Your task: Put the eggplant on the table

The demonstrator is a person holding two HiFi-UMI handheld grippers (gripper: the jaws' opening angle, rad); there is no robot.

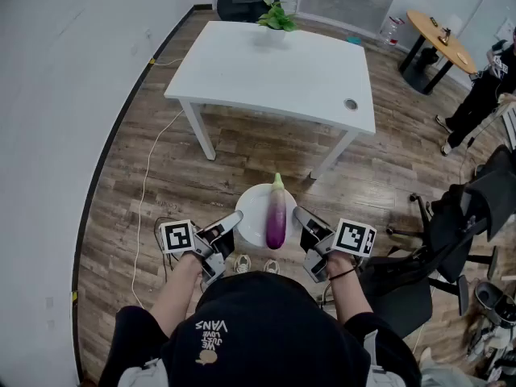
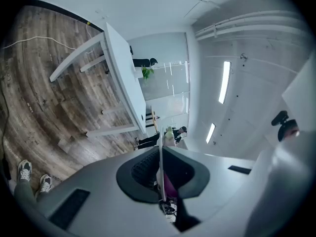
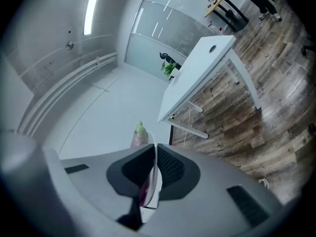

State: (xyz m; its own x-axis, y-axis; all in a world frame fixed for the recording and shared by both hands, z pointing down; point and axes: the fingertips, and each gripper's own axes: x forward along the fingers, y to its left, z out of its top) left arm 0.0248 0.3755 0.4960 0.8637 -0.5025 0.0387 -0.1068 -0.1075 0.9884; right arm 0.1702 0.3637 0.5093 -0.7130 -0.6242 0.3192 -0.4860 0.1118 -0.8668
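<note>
A purple eggplant (image 1: 276, 216) with a green stem lies on a round white plate (image 1: 251, 206) held in the air over the wooden floor. My left gripper (image 1: 235, 221) is shut on the plate's left rim, and my right gripper (image 1: 300, 216) is shut on its right rim. In the left gripper view the plate's edge (image 2: 160, 154) runs between the pads of the left gripper (image 2: 160, 174), with the eggplant (image 2: 170, 185) behind it. The right gripper view shows the right gripper (image 3: 153, 174) pinching the rim (image 3: 154, 157), with the eggplant's stem (image 3: 139, 131) above. The white table (image 1: 274, 71) stands ahead.
A small green plant (image 1: 276, 16) sits at the table's far edge, with a black office chair (image 1: 242, 2) behind. A round wooden table (image 1: 439, 39) and a standing person (image 1: 484, 95) are at the far right. Black chairs (image 1: 451, 240) crowd my right. A white cable (image 1: 145, 184) trails along the floor at left.
</note>
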